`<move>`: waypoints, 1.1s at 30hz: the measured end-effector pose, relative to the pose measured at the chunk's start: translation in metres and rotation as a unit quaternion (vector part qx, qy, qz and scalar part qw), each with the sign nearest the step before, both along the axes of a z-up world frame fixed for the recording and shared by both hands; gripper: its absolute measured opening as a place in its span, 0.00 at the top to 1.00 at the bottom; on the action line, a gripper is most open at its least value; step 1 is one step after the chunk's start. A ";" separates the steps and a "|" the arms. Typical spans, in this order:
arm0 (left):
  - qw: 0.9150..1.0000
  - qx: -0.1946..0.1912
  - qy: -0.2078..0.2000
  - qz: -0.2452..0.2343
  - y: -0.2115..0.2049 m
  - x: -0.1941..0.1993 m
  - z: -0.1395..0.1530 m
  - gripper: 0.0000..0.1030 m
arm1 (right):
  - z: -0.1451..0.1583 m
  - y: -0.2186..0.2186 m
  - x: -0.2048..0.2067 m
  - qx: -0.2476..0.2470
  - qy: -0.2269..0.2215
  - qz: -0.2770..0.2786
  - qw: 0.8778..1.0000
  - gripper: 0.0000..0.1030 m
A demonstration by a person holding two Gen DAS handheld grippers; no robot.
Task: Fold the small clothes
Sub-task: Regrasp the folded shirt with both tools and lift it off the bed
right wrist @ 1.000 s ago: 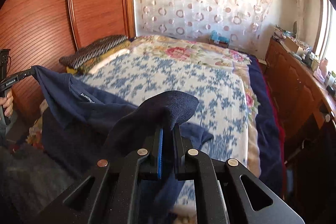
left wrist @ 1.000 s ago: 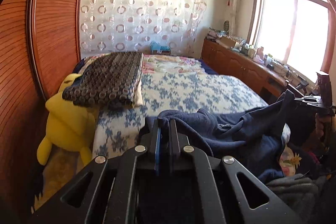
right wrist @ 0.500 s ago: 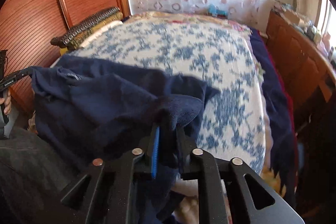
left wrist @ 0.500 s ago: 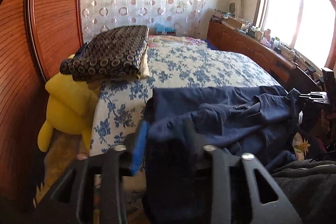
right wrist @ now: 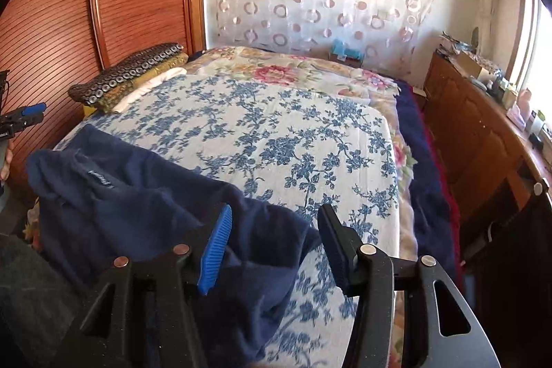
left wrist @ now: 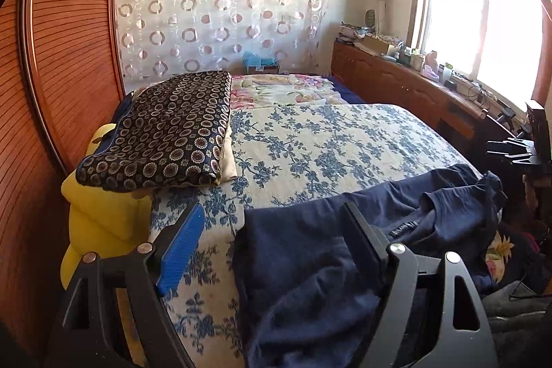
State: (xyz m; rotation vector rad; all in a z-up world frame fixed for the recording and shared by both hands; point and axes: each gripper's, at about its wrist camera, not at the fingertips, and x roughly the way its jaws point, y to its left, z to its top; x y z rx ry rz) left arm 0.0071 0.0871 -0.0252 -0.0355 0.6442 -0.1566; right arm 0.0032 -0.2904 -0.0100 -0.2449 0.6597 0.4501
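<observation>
Left wrist view: the left gripper [left wrist: 272, 230] has just been opening and stands spread, the navy shirt [left wrist: 310, 264] lying loose between its fingers on the near edge of the bed [left wrist: 327, 140]. A patterned cushion [left wrist: 165, 130] sits at the bed's left side.

Right wrist view: the right gripper [right wrist: 276, 240] has likewise been opening; the shirt [right wrist: 138, 202] lies between its parted fingers, unpinched.

both my jaws open off the navy garment [left wrist: 310, 250]; it drops from bunched in the air onto the bed [left wrist: 310, 140].
</observation>
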 end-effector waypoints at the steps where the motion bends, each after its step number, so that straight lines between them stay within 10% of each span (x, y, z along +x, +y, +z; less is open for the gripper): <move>1: 1.000 0.000 0.007 -0.002 0.000 0.008 -0.003 0.22 | -0.006 0.001 0.009 0.000 0.004 -0.001 1.000 0.40; 13: 0.987 0.004 0.159 -0.013 0.010 0.077 -0.071 0.43 | -0.047 -0.003 0.060 0.019 0.079 -0.025 0.996 0.38; 28: 0.985 -0.025 0.168 -0.035 0.004 0.080 -0.081 0.66 | -0.062 0.004 0.066 0.035 0.096 -0.006 0.995 0.38; 33: 0.986 -0.015 0.160 -0.039 -0.003 0.075 -0.073 0.90 | -0.064 0.013 0.059 0.034 0.100 0.015 0.994 0.76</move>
